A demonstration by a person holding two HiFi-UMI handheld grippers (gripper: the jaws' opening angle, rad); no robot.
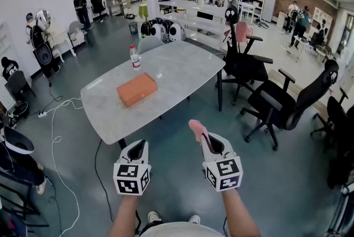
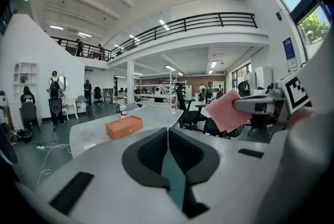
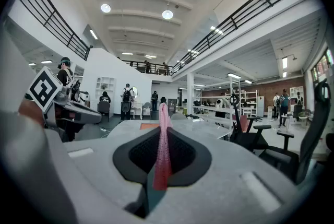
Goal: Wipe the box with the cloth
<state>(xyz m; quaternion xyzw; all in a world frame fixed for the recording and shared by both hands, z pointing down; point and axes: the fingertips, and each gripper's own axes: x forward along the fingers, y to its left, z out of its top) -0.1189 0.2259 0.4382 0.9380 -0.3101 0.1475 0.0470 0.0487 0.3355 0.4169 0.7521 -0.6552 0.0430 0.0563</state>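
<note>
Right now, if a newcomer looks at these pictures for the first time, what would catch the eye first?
The orange box stands out first, lying near the middle of the pale table, with a small bottle behind it. Next comes the pink cloth, clamped in the right gripper and held in the air short of the table. The left gripper beside it is shut and empty.

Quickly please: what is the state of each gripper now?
Left gripper: shut, holding nothing.
Right gripper: shut on a thin pink cloth.
</note>
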